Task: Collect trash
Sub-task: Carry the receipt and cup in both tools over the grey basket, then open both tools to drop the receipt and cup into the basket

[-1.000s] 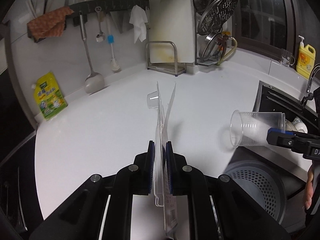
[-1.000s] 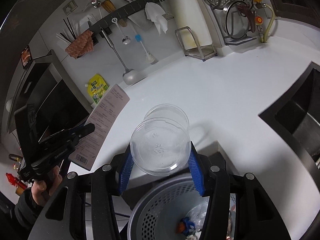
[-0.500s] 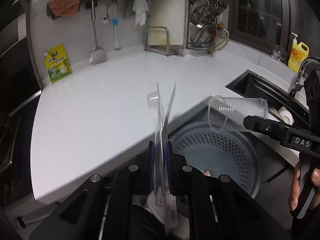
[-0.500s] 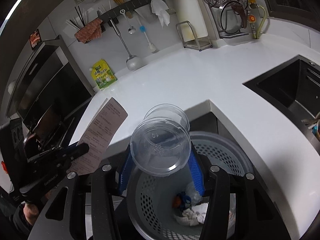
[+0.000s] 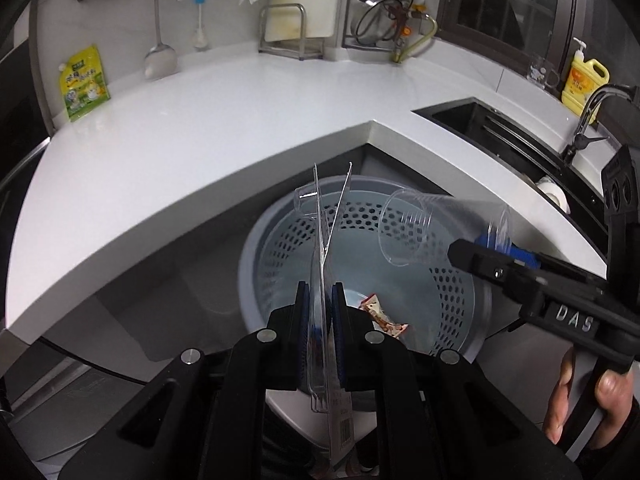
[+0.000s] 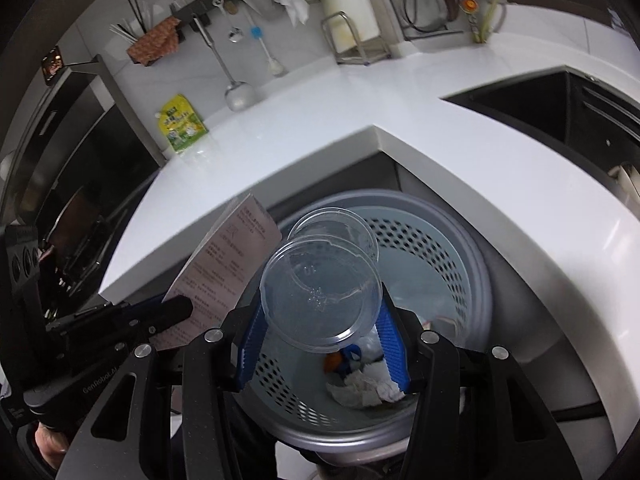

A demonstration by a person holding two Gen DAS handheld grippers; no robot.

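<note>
My left gripper [image 5: 320, 304] is shut on a flat clear blister pack with a printed card [image 5: 326, 240], held edge-on above a grey perforated waste basket [image 5: 456, 308]. In the right wrist view the same card [image 6: 224, 268] shows at the left, over the basket's rim [image 6: 472, 264]. My right gripper [image 6: 320, 332] is shut on a clear plastic cup [image 6: 320, 288], which lies on its side with its mouth pointing away, over the basket's opening. From the left wrist view that cup [image 5: 436, 236] hangs above the basket's right half. A snack wrapper [image 5: 382, 316] and crumpled tissue [image 6: 368, 388] lie inside.
The basket stands on the floor in the inner corner of a white L-shaped counter [image 5: 200, 136]. A black sink [image 5: 516, 140] is at the right with a yellow soap bottle [image 5: 584, 80]. A green pouch [image 5: 82, 84], hanging utensils and a dish rack [image 5: 384, 12] line the back wall.
Both grippers have drawn back off the counter and sunk, and now hang over the basket, each keeping its load. The basket has come fully into view beneath them.
</note>
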